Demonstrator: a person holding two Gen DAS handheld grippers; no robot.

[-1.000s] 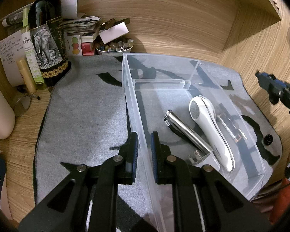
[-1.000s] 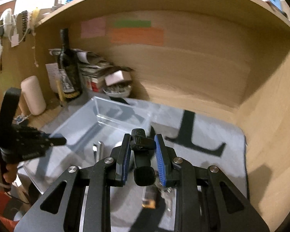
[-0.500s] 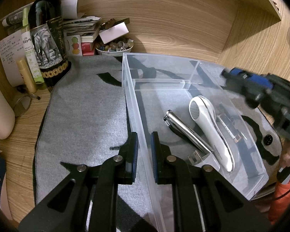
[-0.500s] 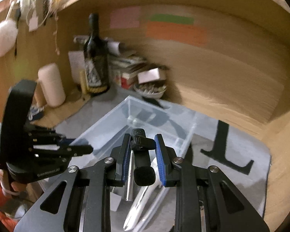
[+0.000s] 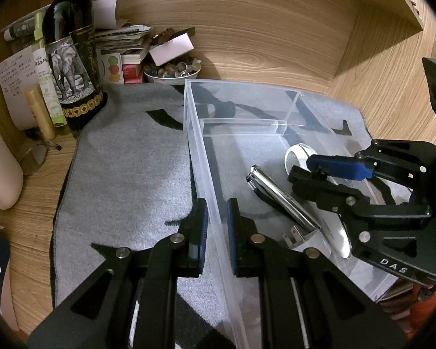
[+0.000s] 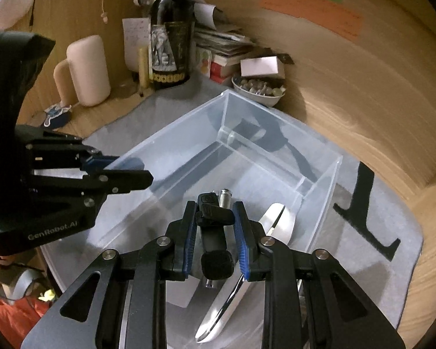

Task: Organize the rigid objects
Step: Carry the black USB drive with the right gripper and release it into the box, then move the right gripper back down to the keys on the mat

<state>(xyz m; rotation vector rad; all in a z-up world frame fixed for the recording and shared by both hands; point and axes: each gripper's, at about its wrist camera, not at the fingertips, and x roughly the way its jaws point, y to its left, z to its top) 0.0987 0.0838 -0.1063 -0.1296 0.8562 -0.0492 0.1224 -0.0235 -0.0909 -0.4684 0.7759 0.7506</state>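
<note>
Between the right gripper's point(image 6: 215, 232) blue pads sits a small black clip-on device point(image 6: 213, 229), clamped at both sides and held above the clear plastic bin point(image 6: 189, 133). Only the right wrist view shows this grip; in the left wrist view the same gripper point(image 5: 319, 168) is seen side-on over the bin and its load cannot be made out. Inside the bin's large compartment lie a silver cylindrical tool point(image 5: 282, 200) and a white handheld appliance point(image 6: 276, 221), side by side. The left gripper point(image 5: 217, 232) is nearly closed, pinching the bin's near wall, one pad inside and one outside. The bin rests on a grey mat point(image 5: 125, 174). Beyond the mat stand a dark bottle point(image 5: 69, 58) and a bowl of beads point(image 5: 173, 72).
</note>
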